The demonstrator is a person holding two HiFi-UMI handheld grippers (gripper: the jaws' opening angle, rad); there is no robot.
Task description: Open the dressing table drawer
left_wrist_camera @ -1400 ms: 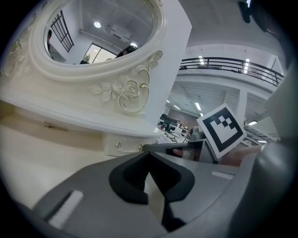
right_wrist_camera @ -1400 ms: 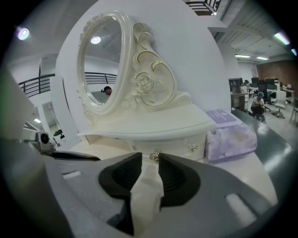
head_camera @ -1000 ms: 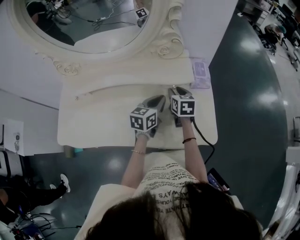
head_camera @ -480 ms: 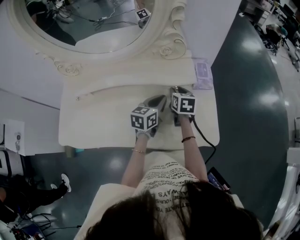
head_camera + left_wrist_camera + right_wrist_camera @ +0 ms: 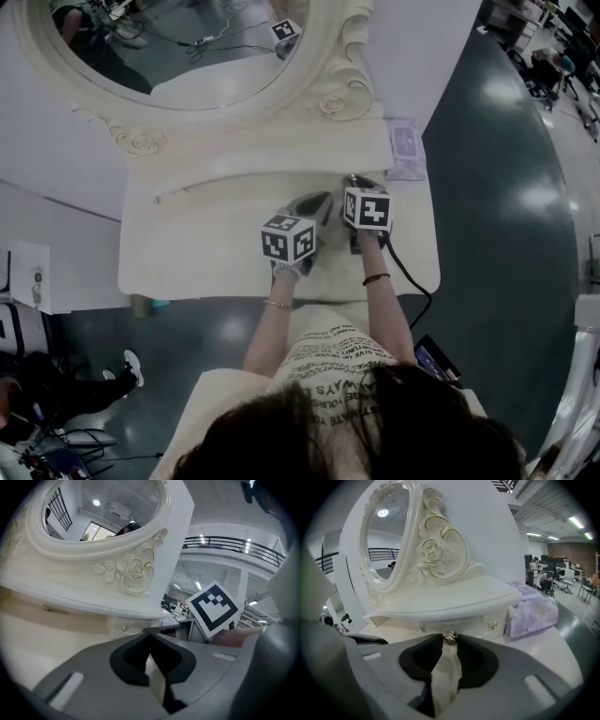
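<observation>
1. Since a second ago, barely any shift in the head view: both grippers parked at the same spots over the cream dressing table. Jaws of the right gripper just been closing, with the small ornate metal knob between them.
2. Now clamped on that knob, by the very tips only, both tips seemingly touching it. Close alongside, the left gripper idle above the table's top, jaw tips together, nothing between.
3. Task's thing: the small cream drawer, tucked under the curved cream shelf below the oval carved mirror. Not yet opened, as far as the right gripper view shows.
4. Could slip off the knob on the pull: tiny, rounded, shiny, and caught only at the tips. Calls for a firmer squeeze before drawing back.
5. Could bind the drawer if pulled at a slant: gripper tilted downward, drawer presumably sliding level. Better drawn straight back along the drawer's own line.
6. Could jerk free all at once after sticking, then run too far out or knock into the left gripper waiting just beside.
7. Could brush the lilac patterned tissue pack, standing just right of the drawer, if swung sideways during the pull.
</observation>
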